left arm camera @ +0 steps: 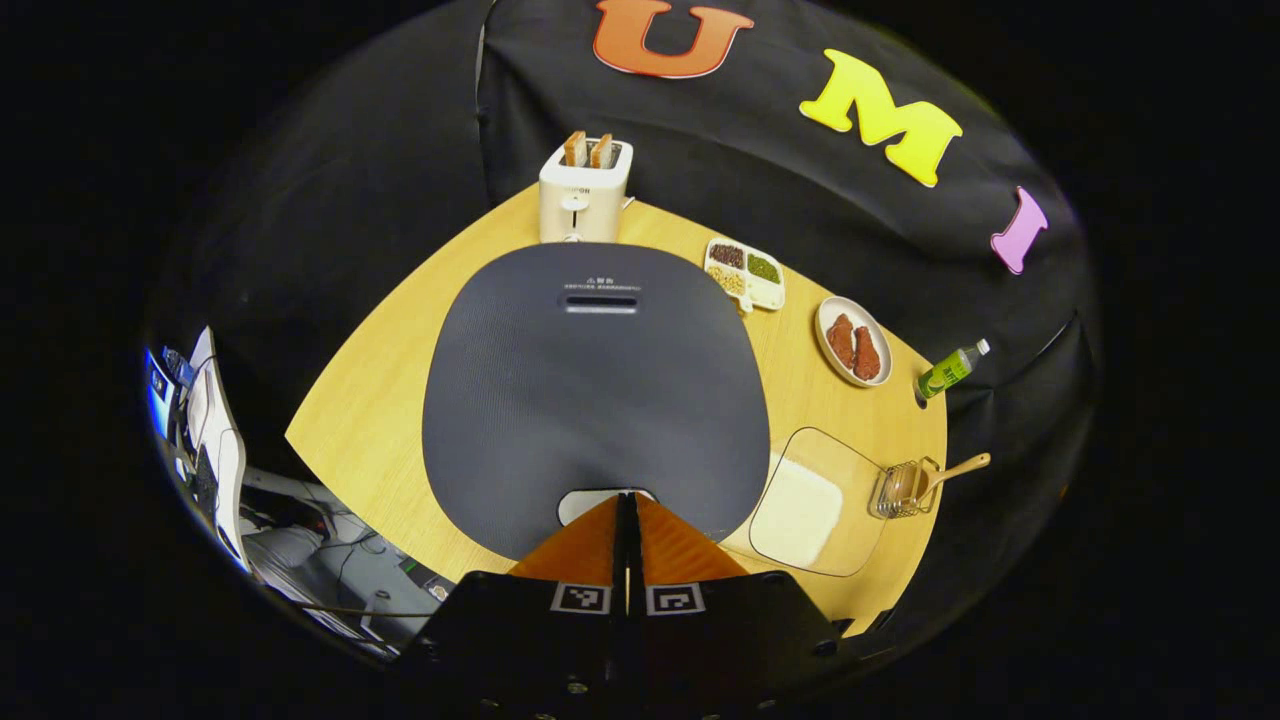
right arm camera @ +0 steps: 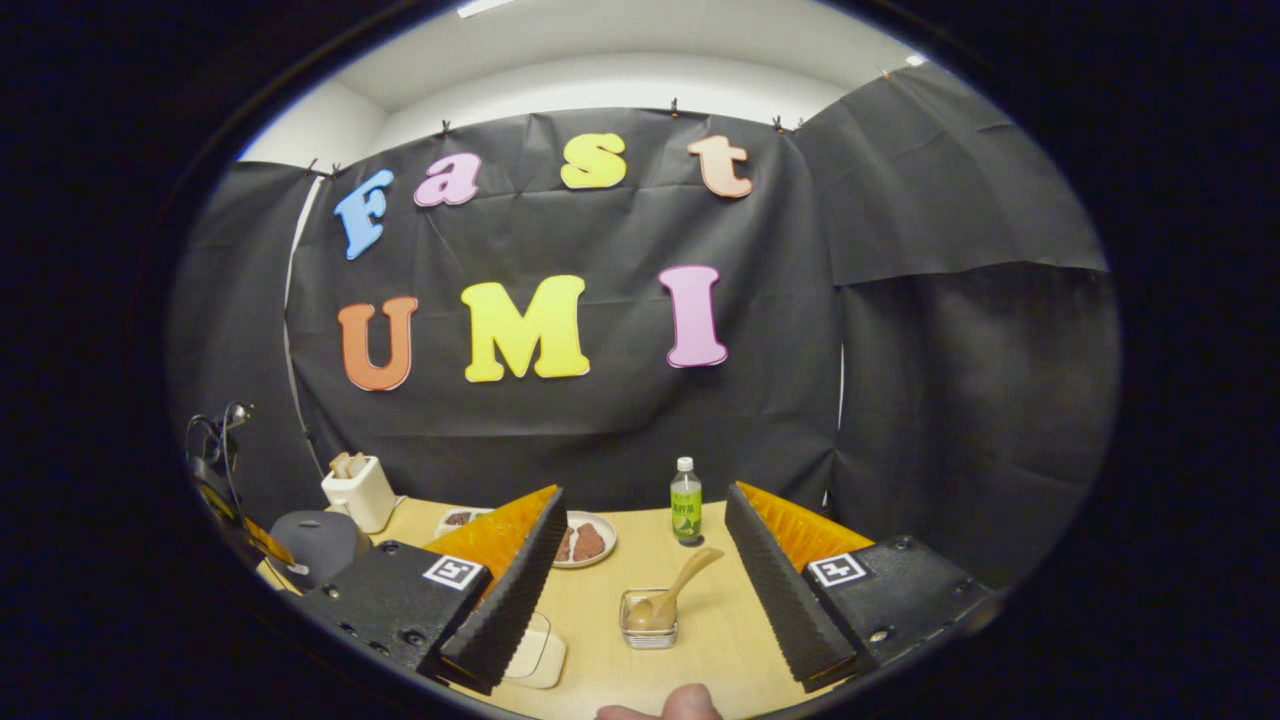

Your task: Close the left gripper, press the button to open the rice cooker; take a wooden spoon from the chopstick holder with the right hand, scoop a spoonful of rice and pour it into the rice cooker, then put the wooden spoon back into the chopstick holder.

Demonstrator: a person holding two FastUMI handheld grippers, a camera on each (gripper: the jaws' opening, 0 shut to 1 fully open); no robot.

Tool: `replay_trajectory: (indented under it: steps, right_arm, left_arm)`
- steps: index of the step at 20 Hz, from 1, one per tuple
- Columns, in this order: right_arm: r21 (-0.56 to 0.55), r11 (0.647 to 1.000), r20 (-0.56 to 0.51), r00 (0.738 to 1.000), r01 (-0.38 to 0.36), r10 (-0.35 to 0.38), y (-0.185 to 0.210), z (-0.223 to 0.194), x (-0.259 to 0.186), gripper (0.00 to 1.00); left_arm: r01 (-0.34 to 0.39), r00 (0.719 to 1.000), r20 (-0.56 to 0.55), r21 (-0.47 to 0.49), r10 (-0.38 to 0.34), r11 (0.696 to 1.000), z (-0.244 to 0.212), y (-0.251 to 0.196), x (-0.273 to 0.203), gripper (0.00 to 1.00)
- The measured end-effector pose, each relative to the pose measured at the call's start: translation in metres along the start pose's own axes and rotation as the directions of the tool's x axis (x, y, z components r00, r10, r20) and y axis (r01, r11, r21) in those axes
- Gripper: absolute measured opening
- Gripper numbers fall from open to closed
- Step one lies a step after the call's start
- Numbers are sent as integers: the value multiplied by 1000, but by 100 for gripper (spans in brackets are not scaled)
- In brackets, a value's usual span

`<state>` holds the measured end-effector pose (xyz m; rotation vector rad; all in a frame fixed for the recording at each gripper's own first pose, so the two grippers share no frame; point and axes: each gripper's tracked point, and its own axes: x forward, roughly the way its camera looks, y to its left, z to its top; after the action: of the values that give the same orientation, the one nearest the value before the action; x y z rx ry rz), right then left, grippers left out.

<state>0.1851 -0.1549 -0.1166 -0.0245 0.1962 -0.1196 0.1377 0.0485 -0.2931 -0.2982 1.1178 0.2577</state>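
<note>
The round wooden table [left arm camera: 370, 420] carries everything, its pale grain running out to the black cloth wall. Biggest on it is the rice cooker [left arm camera: 590, 400], a rounded-square, matte dark grey lid with a fine woven texture, still down. At its near edge sits the pale release button [left arm camera: 580, 503], and the left gripper [left arm camera: 627, 515] hangs directly over it, its two orange ribbed fingers pressed flat together with nothing between them, tips touching or just above the button; I cannot tell which. The press looks about to happen: straight down, no sideways shift needed.

Just right of the cooker lies a clear, rounded-square container of white rice [left arm camera: 800, 505], and beside that the small wire chopstick holder [right arm camera: 648, 617]. The wooden spoon [right arm camera: 672, 595] stands in it, bowl down, its smooth handle leaning up and away to the right.

The right gripper [right arm camera: 645, 570] is spread wide and empty, the holder lying dead ahead between its black ridged fingers [right arm camera: 510, 590], a little beyond them. It is plainly the nearer hand for the spoon.
</note>
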Motion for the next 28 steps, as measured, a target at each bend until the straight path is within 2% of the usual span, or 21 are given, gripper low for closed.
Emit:
replay_trajectory:
  steps: [9,14,16,17,18,19,20,21,22,23,24,26,27,28]
  right_arm:
    - [13,1000,-32,999,-1,2,5,-16,5,100]
    - [-43,999,-5,1000,-5,5,3,4,3,100]
    - [-53,999,13,1000,-6,7,6,11,0,100]
    - [-52,999,16,1000,-8,9,7,12,-2,99]
    - [-52,999,14,1000,-14,14,10,11,-3,100]
    - [-52,999,11,1000,-16,17,12,10,-5,100]
    - [-50,999,13,1000,-14,15,13,11,-9,100]
    - [-48,999,15,1000,-13,14,13,13,-10,100]
    - [-50,999,12,1000,-14,15,13,12,-13,100]
    - [-51,999,14,1000,-17,18,13,13,-16,100]
    - [-55,998,19,1000,-16,17,11,15,-18,100]
    - [-58,998,24,1000,-15,16,9,17,-23,100]
    - [-56,998,23,1000,-14,16,7,16,-24,100]
    - [-51,999,22,1000,-15,17,5,15,-27,100]
  left_arm:
    - [22,1000,-21,-31,-22,999,-4,4,6,0]
    - [65,995,86,-81,-58,995,6,-6,-9,2]
    - [95,981,172,-54,-85,994,19,-14,-24,17]
    - [101,973,213,-33,-92,994,27,-18,-36,28]
    - [105,961,258,-8,-100,994,35,-22,-45,33]
    - [110,944,312,21,-111,994,46,-26,-55,44]
    - [109,923,366,49,-119,993,58,-30,-70,49]
    - [98,899,422,73,-120,993,70,-32,-83,58]
    - [84,870,477,104,-124,991,83,-36,-93,70]
    - [63,839,529,138,-127,988,95,-39,-104,98]
    - [47,807,576,160,-132,986,105,-42,-118,96]
    - [85,756,631,169,-174,982,115,-56,-140,100]
    - [96,735,652,173,-187,980,120,-61,-149,95]
    - [103,713,670,189,-206,976,121,-66,-158,95]
